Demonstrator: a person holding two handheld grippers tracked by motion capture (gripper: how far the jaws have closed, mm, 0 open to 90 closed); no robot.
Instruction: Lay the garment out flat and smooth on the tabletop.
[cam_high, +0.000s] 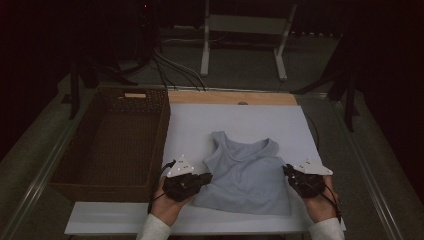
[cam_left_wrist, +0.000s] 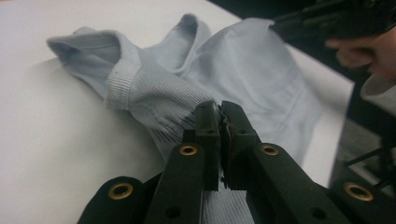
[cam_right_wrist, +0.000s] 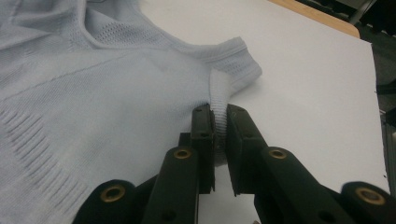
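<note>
Top (cam_high: 245, 175) flat on white board (cam_high: 240, 120), neck away from me | L grip (cam_high: 202, 178) pinches its left edge, R grip (cam_high: 290, 172) its right armhole rib | basket (cam_high: 112, 140) lies left, nearer L.

At the bottom of the high view, two arms come in wearing white sleeves (cam_high: 152, 229). Each hand holds a black tool. The left gripper (cam_high: 206, 177) at lower left has a pale grey three-cornered plate (cam_high: 181, 167) on top with tiny dark dots, and a thin black cable (cam_high: 165, 170) beside it. The right gripper (cam_high: 289, 171) at lower right has one too. Up close, the black fingers (cam_left_wrist: 208, 135) are flat and blocky — with round brass rings (cam_left_wrist: 188, 150) set in the arms below, low in the frame.
</note>
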